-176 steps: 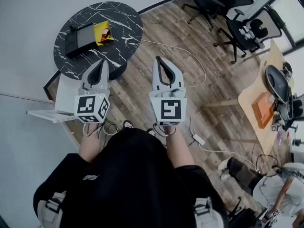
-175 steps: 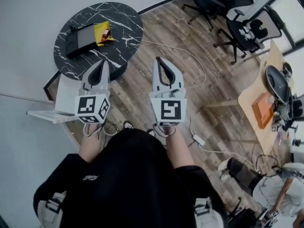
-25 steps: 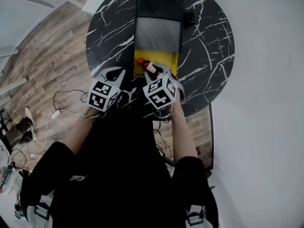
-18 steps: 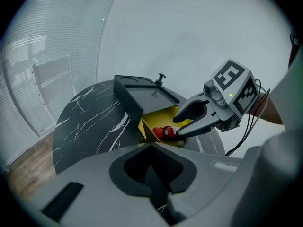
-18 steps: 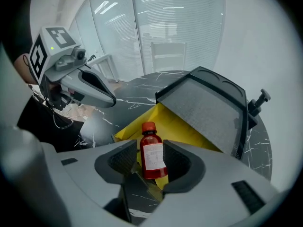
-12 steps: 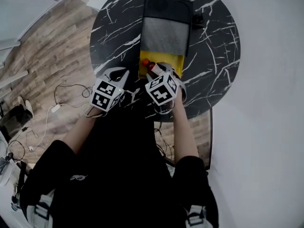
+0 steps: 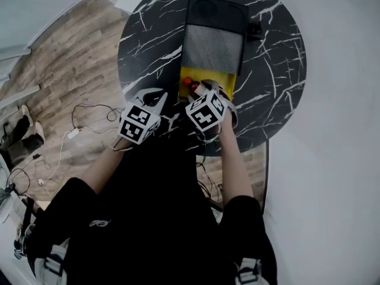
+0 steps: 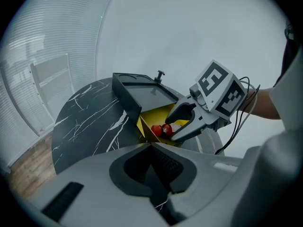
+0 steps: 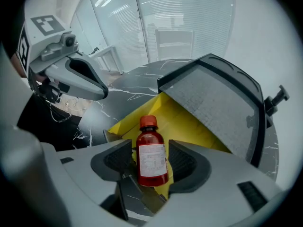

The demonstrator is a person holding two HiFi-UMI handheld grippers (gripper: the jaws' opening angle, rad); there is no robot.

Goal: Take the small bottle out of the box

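Black marble with white veins makes up the round desk (image 7: 273, 70) in the head view. On it lies a black case (image 7: 215, 37) with a grey lining, and a yellow box (image 7: 230, 83) sits against the case's near end. The right tongs (image 7: 209, 89) reach into the box, where the red of the small bottle (image 7: 190, 83) shows at its left side. The left tongs (image 7: 153, 95) hang over the desk's near edge, just left of the box and apart from it.

In the left gripper view, the left tongs (image 8: 152, 148) have their jaws together with nothing between them. Beyond their tips the yellow box (image 8: 158, 117) stands open on the desk (image 8: 90, 122), with the bottle's red (image 8: 162, 129) at the tips of the right tongs (image 8: 182, 124).

In the right gripper view, the jaws of the right tongs (image 9: 150, 148) stand apart and are opening. The small bottle (image 9: 151, 162) lies between them with its red cap pointing away, and a thin gap shows at its left side. It lies in the yellow box (image 9: 189, 122), near that box's near edge. The black case (image 9: 213, 98) rises just behind. The left tongs (image 9: 90, 82) hover to the left.
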